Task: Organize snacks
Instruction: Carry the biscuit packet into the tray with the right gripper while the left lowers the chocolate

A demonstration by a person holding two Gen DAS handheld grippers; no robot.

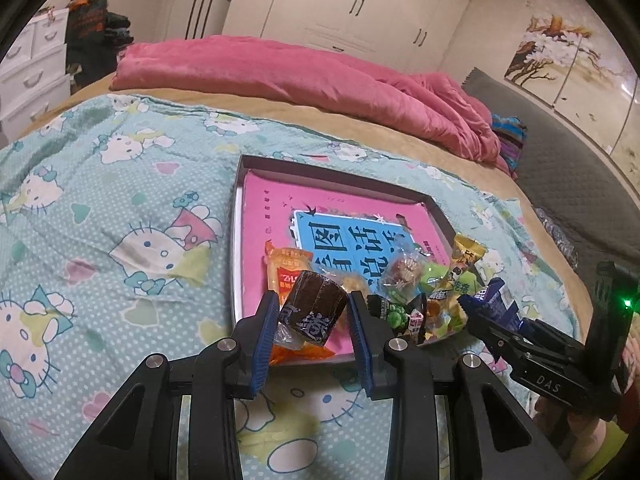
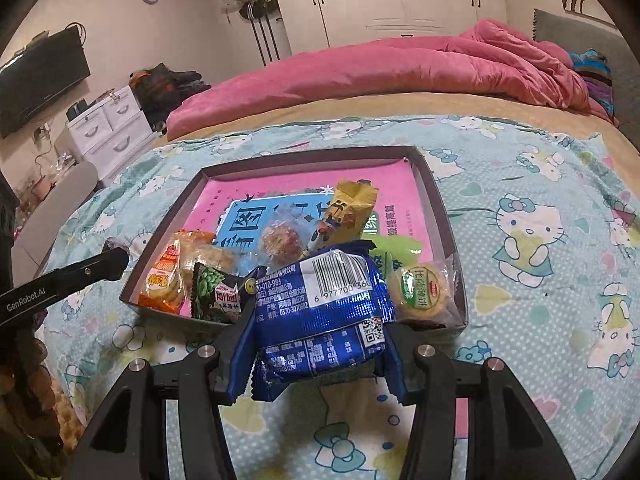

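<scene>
your left gripper [image 1: 314,316] sits at the bottom centre of the left wrist view, and its blue pads are clamped on a dark brown wrapped snack [image 1: 312,310], one pad on each side. the snack hangs right over the near edge of the tray [image 1: 236,240], above an orange packet [image 1: 286,270] that lies in the tray's lower left corner.

your right gripper [image 2: 320,340], bottom centre of the right wrist view, is gripping a blue foil snack pack [image 2: 320,312] with the barcode side facing the camera. the pack fills the space between the fingers and juts up past them, held just in front of the tray's near wall [image 2: 160,308]. in the left wrist view that same gripper comes in from the lower right with the blue pack at its tip, beside the tray's right corner.

further in, the tray holds a green and black packet [image 2: 214,292] near the front, a round biscuit in a clear wrapper [image 2: 420,290] at the front right, a clear-wrapped round sweet [image 2: 280,242] in the middle and a yellow packet [image 2: 352,208] behind it. the tray floor is pink with a blue panel.

the tray rests on a teal cartoon cat blanket [image 1: 120,208]. beyond it, across the upper part of both views, lies a bunched pink duvet [image 2: 400,68].
</scene>
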